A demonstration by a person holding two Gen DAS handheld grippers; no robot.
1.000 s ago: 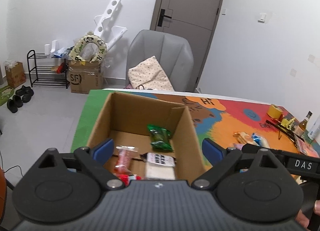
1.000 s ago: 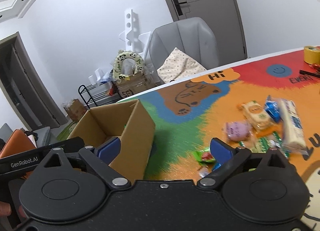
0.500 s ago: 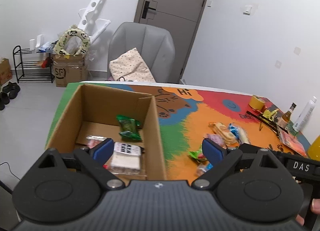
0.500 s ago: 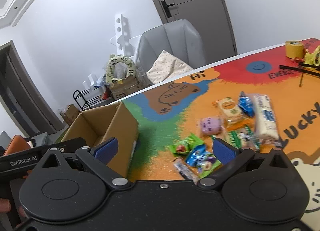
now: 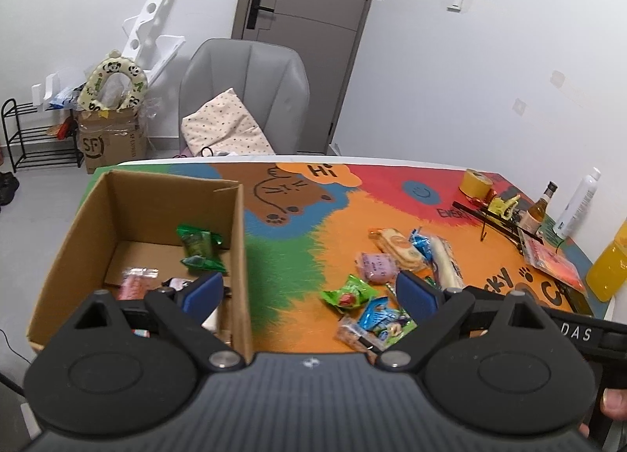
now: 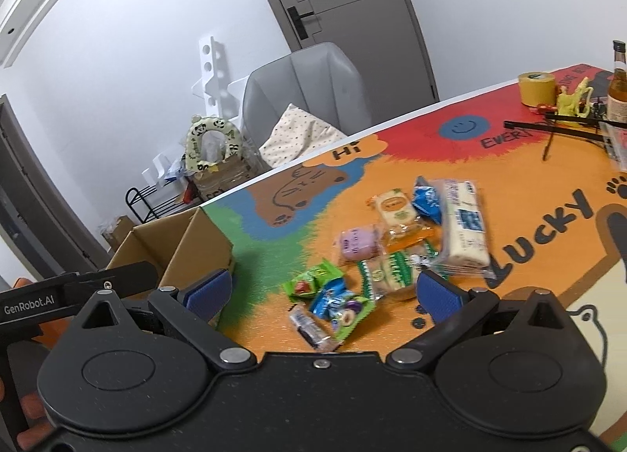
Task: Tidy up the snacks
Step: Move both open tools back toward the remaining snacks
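Observation:
An open cardboard box stands at the table's left end, holding green packets, a pink packet and others partly hidden behind my fingers. Loose snacks lie on the colourful mat: a green candy packet, a blue packet, a purple packet, a biscuit pack and a long white pack. My left gripper is open over the box's right wall. My right gripper is open above the near snacks. Both hold nothing.
At the table's far right stand a yellow tape roll, a brown bottle, a white bottle, an orange juice bottle and black sticks. A grey chair with a cushion stands behind the table.
Both grippers have swung rightward from the box toward the pile of loose snacks, which now fills the middle of both views. Both stay open.

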